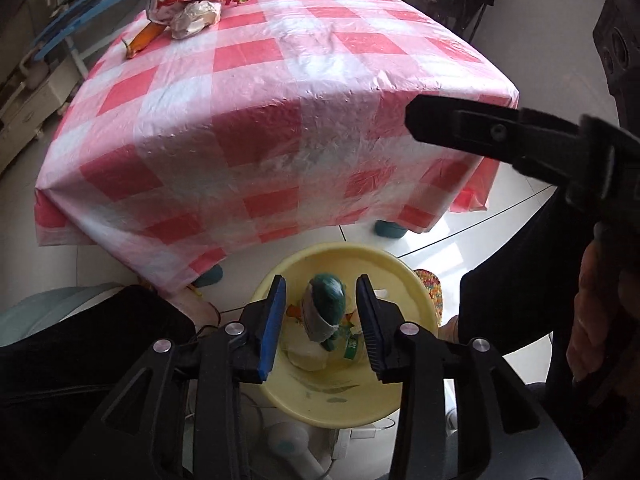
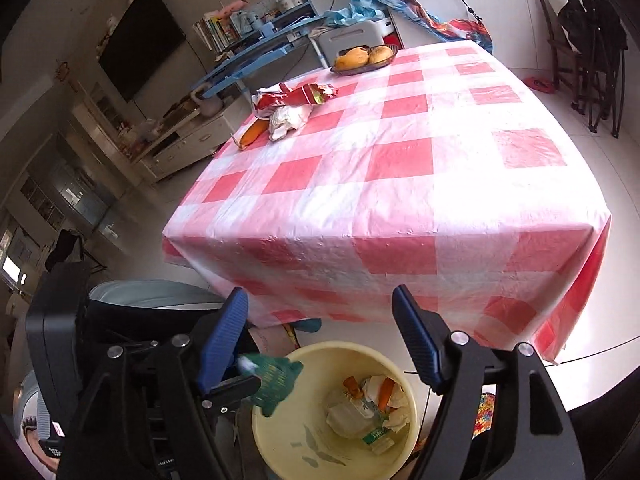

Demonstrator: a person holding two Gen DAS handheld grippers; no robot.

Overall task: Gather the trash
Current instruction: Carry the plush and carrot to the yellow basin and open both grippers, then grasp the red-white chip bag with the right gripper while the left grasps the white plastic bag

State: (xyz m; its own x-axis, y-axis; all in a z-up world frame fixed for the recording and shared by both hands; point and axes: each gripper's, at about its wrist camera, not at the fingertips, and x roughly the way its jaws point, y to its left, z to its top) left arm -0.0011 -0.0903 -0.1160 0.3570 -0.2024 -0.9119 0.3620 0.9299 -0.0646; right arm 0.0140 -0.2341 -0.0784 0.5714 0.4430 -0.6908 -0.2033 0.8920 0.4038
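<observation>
We hold the left tool (image 1: pixel 321 312) spread over the yellow bin (image 1: pixel 416 280), so the green wrapper (image 1: pixel 326 300) falls free; the right tool (image 2: pixel 320 340) is spread, more wrappers (image 2: pixel 288 104) wait at eleven o'clock on the table (image 2: pixel 400 168)

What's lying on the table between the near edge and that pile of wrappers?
Nothing: in the right wrist view the checked tablecloth runs bare from its near edge up to the wrappers.

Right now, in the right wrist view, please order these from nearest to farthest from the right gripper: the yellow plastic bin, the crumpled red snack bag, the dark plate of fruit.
1. Yellow plastic bin: just below the right gripper, on the floor.
2. Crumpled red snack bag: at the table's far left.
3. Dark plate of fruit: at the far edge, beyond the bag.
</observation>
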